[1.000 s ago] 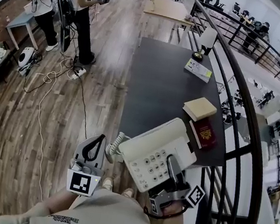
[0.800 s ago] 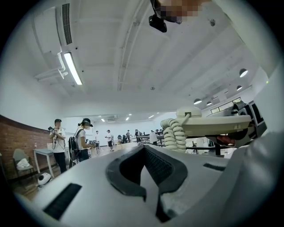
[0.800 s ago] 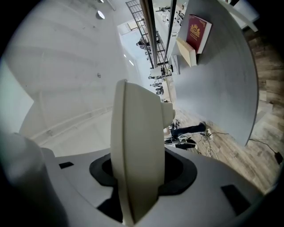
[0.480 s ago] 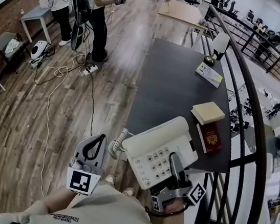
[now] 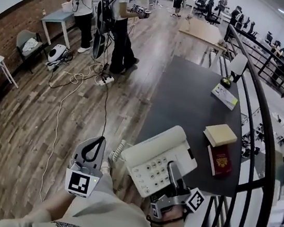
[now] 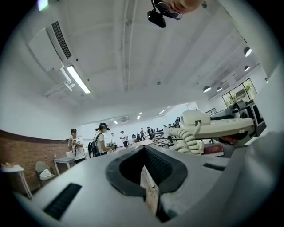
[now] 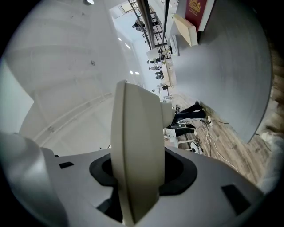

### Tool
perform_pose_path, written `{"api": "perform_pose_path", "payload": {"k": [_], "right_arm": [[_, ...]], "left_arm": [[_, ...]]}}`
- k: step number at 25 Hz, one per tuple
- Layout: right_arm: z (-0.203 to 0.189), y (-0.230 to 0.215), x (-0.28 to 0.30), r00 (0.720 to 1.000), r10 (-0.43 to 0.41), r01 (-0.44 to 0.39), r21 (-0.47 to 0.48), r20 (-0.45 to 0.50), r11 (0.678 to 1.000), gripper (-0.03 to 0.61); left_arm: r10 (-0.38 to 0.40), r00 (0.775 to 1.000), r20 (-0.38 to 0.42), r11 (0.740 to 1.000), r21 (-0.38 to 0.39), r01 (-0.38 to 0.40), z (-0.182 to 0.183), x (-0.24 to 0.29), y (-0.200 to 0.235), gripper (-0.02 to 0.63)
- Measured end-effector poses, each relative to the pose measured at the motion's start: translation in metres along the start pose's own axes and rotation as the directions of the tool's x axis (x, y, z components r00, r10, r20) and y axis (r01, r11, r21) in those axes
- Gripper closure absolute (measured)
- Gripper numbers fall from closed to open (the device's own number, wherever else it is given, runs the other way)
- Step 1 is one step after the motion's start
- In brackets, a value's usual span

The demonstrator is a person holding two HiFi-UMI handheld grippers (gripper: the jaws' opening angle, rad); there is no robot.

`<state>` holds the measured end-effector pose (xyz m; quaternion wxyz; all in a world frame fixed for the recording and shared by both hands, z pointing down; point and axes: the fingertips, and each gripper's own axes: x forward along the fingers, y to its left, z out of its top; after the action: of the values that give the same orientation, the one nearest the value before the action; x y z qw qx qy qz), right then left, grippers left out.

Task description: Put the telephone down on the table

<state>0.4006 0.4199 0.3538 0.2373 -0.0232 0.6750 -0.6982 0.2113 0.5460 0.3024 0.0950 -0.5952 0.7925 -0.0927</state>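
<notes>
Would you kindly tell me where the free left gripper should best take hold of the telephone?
Probably the flat left base edge of the telephone, beside the keypad, approached from the left, where the left gripper is. The handset only rests loose above, and the coiled cord hangs near that corner.

Wood plank floor (image 5: 31, 121), loose cables (image 5: 69, 80) trailing across it. Brick wall (image 5: 14, 32) at left. Black railing (image 5: 264, 122) at right. White ceiling (image 6: 133, 53) with strip light (image 6: 78, 80). Small grey side table (image 5: 58, 17) and a chair (image 5: 27, 42), possibly with cloth on it.

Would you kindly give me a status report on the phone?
Left gripper shut, empty. Right gripper shut on phone, over table's near corner. Passport, book lie beside.
</notes>
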Motion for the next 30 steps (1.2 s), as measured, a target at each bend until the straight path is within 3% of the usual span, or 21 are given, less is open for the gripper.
{"api": "perform_pose_path", "payload": {"k": [7, 13, 22, 27, 30], "right_arm": [[0.008, -0.044, 0.05, 1.0, -0.007, 0.007, -0.001, 0.009, 1.0, 0.379], [0.016, -0.089, 0.123, 0.998, 0.009, -0.006, -0.034, 0.07, 0.999, 0.379], [0.058, -0.15, 0.245, 0.982, -0.003, 0.011, -0.045, 0.189, 0.999, 0.379], [0.085, -0.171, 0.296, 0.973, -0.011, 0.031, -0.083, 0.233, 0.996, 0.379], [0.099, -0.178, 0.33, 0.96, -0.008, 0.038, -0.105, 0.278, 0.994, 0.379]], "left_arm": [[0.016, 0.998, 0.055, 0.999, -0.029, -0.014, -0.029, 0.044, 0.027, 0.609], [-0.069, 0.998, 0.003, 0.997, -0.044, 0.069, -0.085, 0.115, 0.084, 0.609], [-0.177, 0.984, 0.017, 0.98, -0.09, 0.178, -0.13, 0.247, 0.171, 0.609], [-0.238, 0.971, 0.009, 0.969, -0.073, 0.238, -0.154, 0.307, 0.193, 0.609], [-0.296, 0.955, 0.031, 0.955, -0.014, 0.297, -0.159, 0.345, 0.209, 0.609]]}}
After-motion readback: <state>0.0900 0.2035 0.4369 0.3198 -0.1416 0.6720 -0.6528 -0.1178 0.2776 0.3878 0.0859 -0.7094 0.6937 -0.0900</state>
